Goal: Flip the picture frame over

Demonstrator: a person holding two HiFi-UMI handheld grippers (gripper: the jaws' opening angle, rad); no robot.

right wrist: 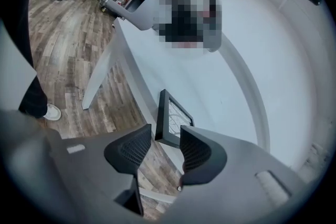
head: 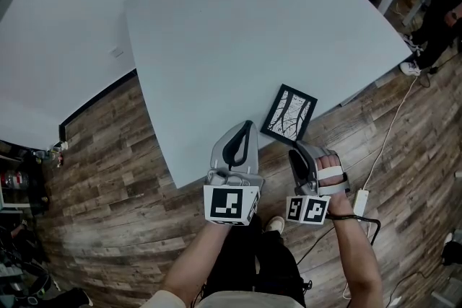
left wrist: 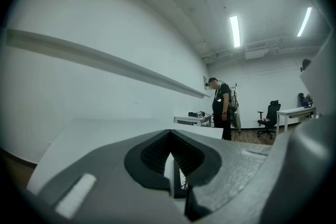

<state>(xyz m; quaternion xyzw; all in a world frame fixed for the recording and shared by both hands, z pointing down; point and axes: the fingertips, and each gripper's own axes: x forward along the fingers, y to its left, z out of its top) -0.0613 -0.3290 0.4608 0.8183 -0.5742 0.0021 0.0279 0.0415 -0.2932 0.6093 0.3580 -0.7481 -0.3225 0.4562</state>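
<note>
Frame (head: 289,113) lies flat and picture side up on the grey table (head: 238,25), near the near edge and turned at an angle to it. Its black border surrounds a white print with dark branching lines.

Left gripper (head: 247,126) is over the table's near edge, just left of the frame and not touching it. Its jaws are together, tips meeting, with nothing between them (left wrist: 171,132).

Right gripper (head: 303,150) is held off the table edge over the wood floor (head: 108,155), just short of the frame's near corner. Its jaws are apart and empty (right wrist: 165,131). In the right gripper view, the frame (right wrist: 173,120) shows beyond the gap, not yet between the pads.

White cable (head: 390,133) and power strip (head: 361,202) are on the floor to the right. A person in black (left wrist: 220,107) stands far off across the room.
</note>
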